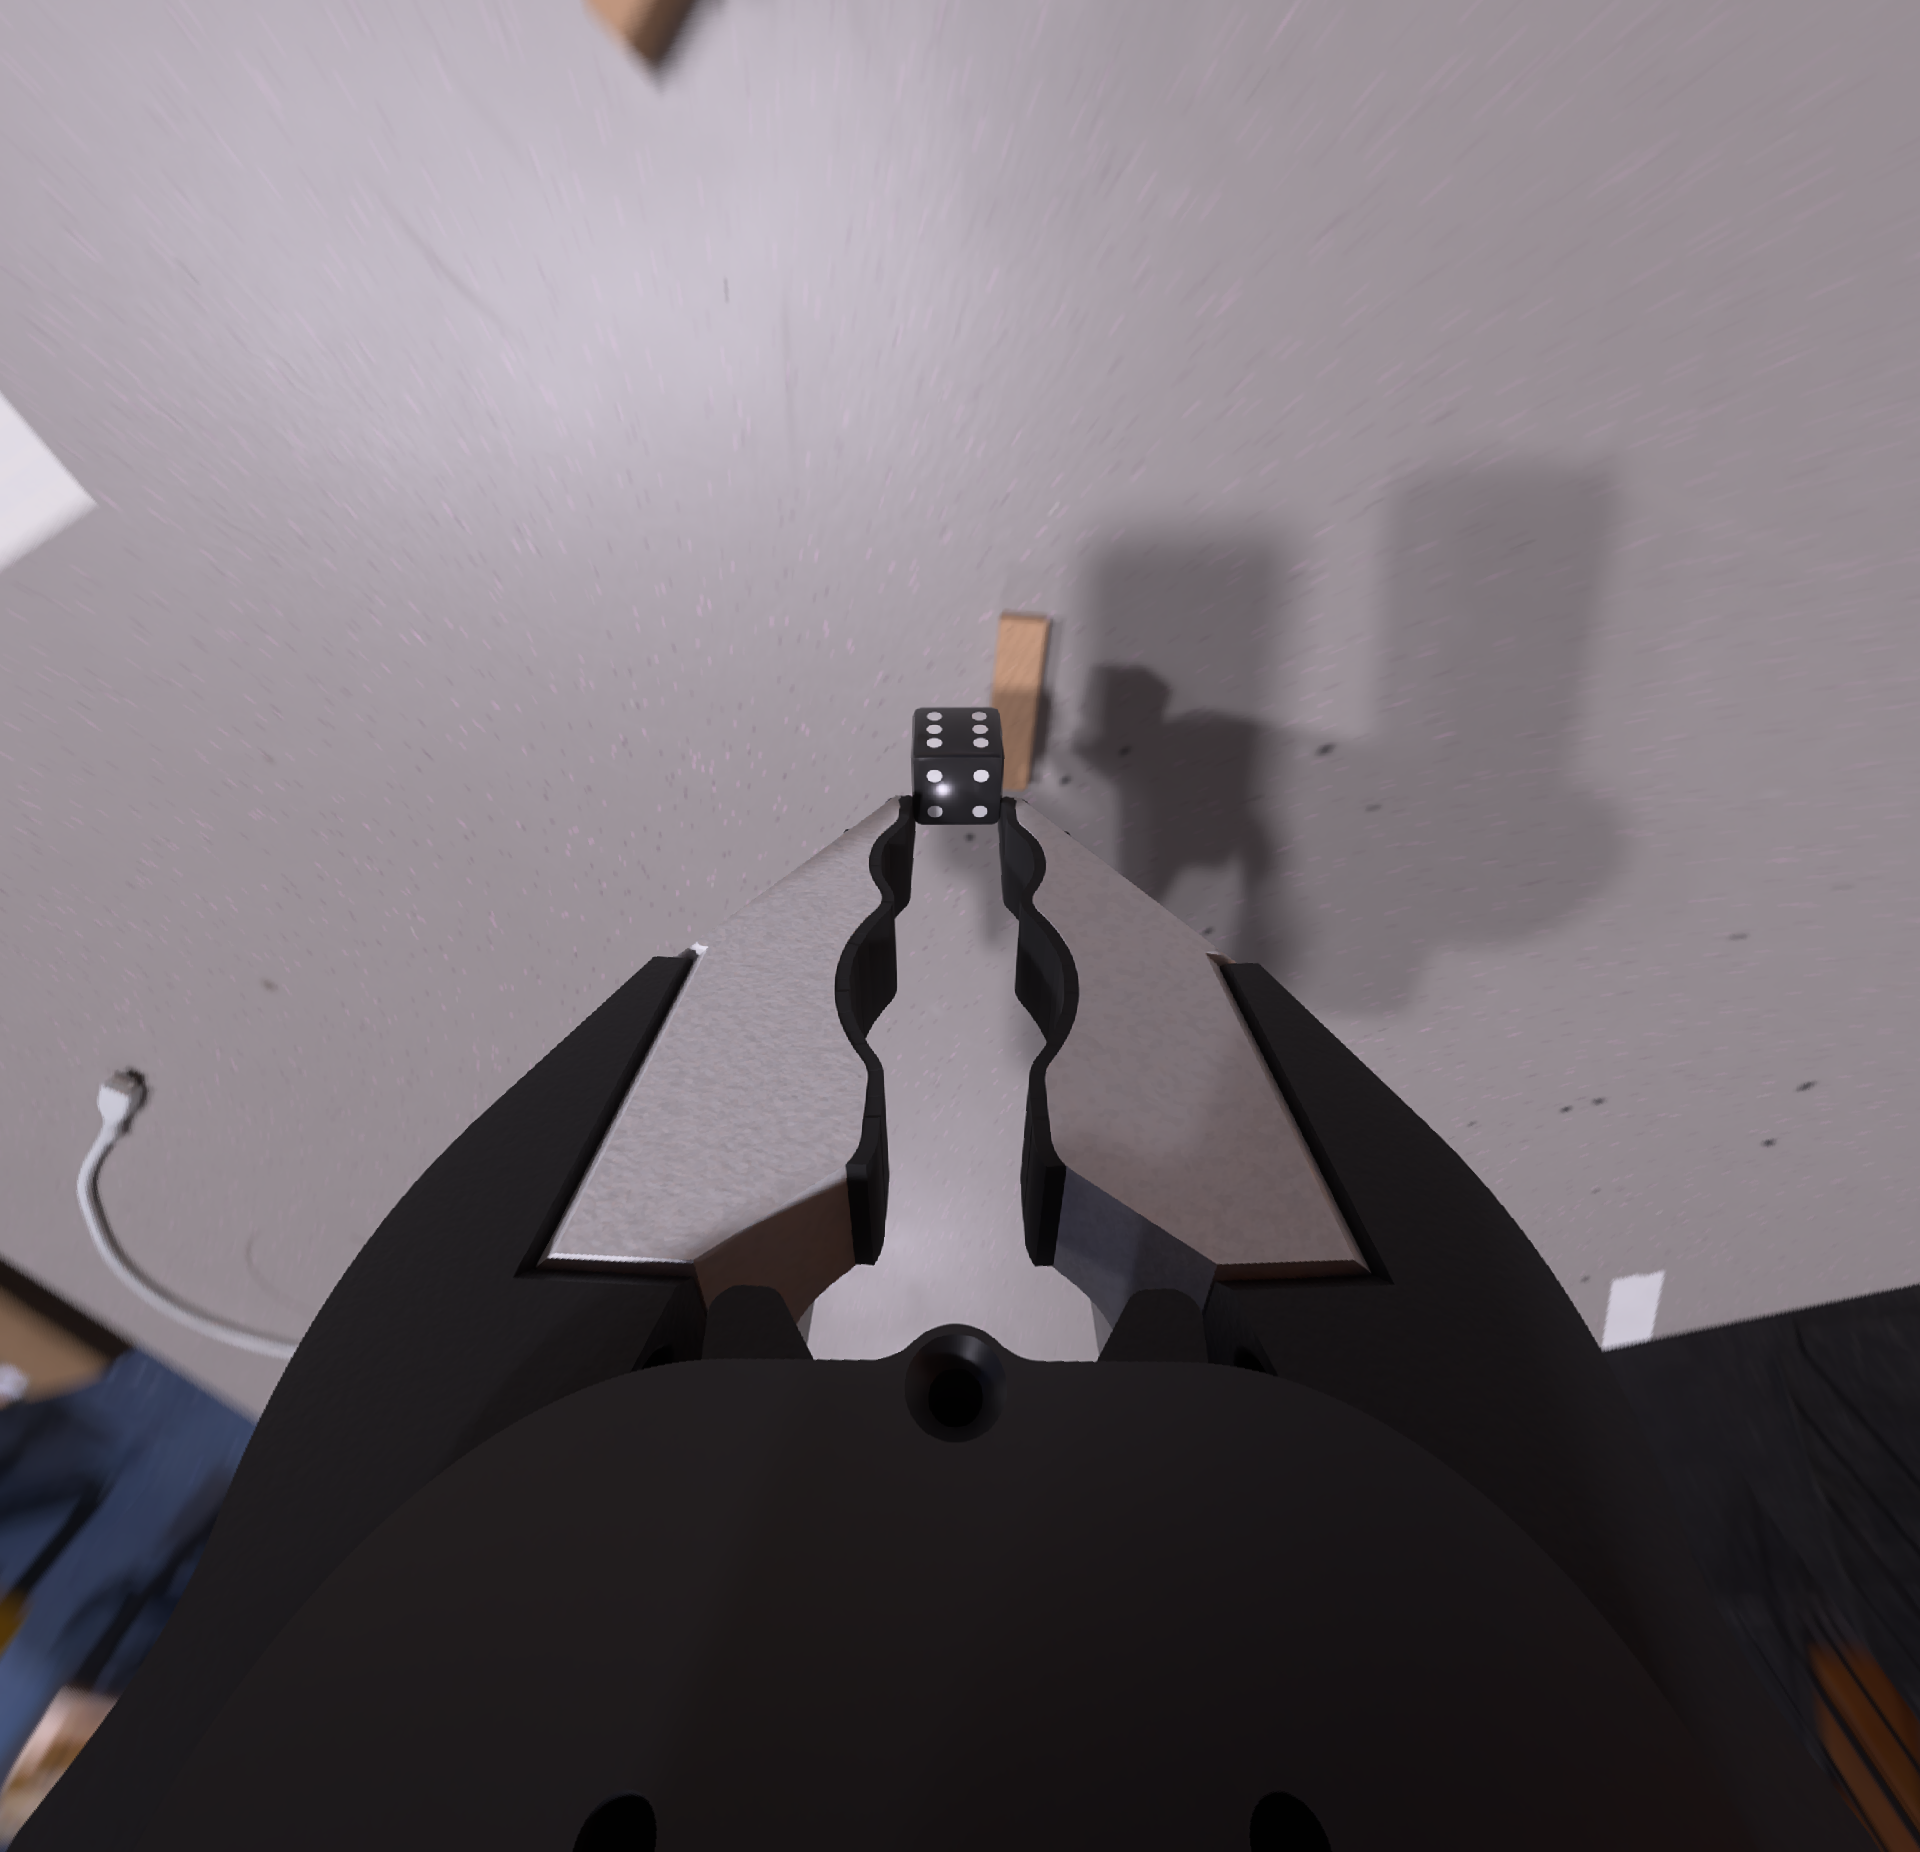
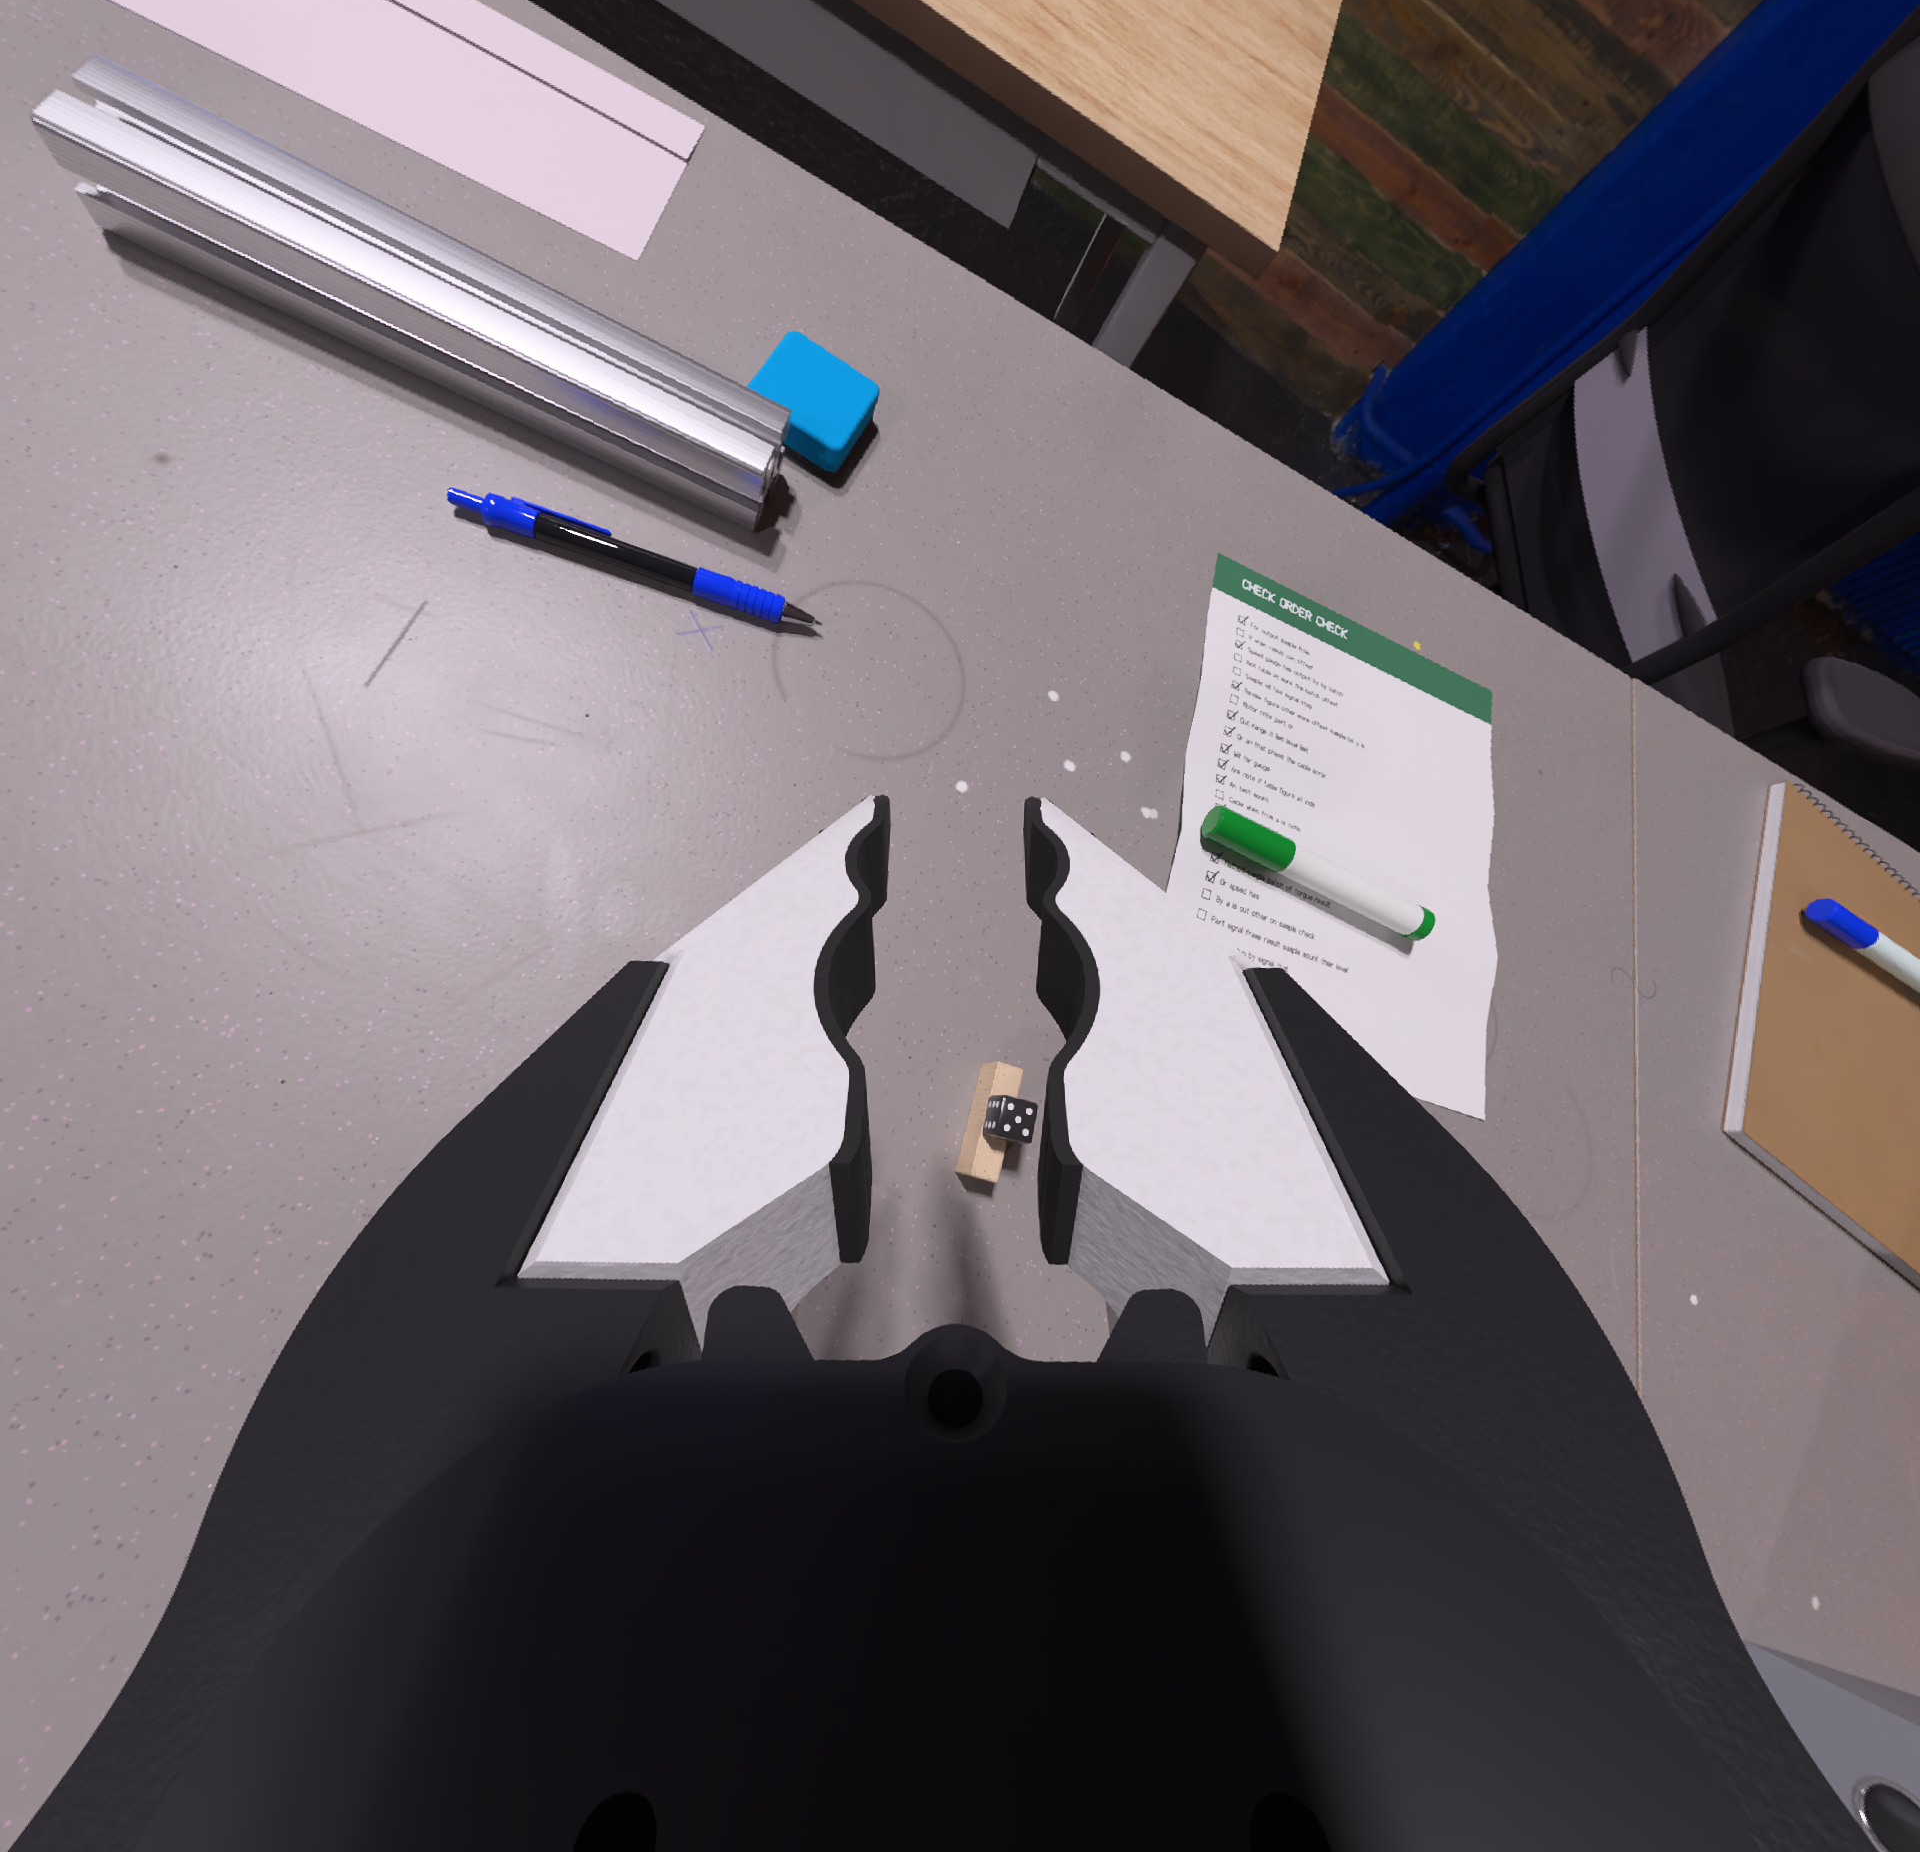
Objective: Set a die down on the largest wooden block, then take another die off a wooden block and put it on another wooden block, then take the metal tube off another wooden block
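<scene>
Between left gripper [image 1: 957, 811] tips, die [image 1: 956, 765]

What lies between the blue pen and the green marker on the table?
In the right wrist view, only bare table with white specks lies between the blue pen and the green marker.

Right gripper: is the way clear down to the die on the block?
Probably yes. The right gripper is open, the die sits exposed on its block between the fingers, nothing between.

Printed checklist sheet [image 2: 1351, 763], white with green header band: bears a heading and ticked lines of small print. Dice: held die [image 1: 957, 765], second die [image 2: 1010, 1120], white pips only.
</scene>
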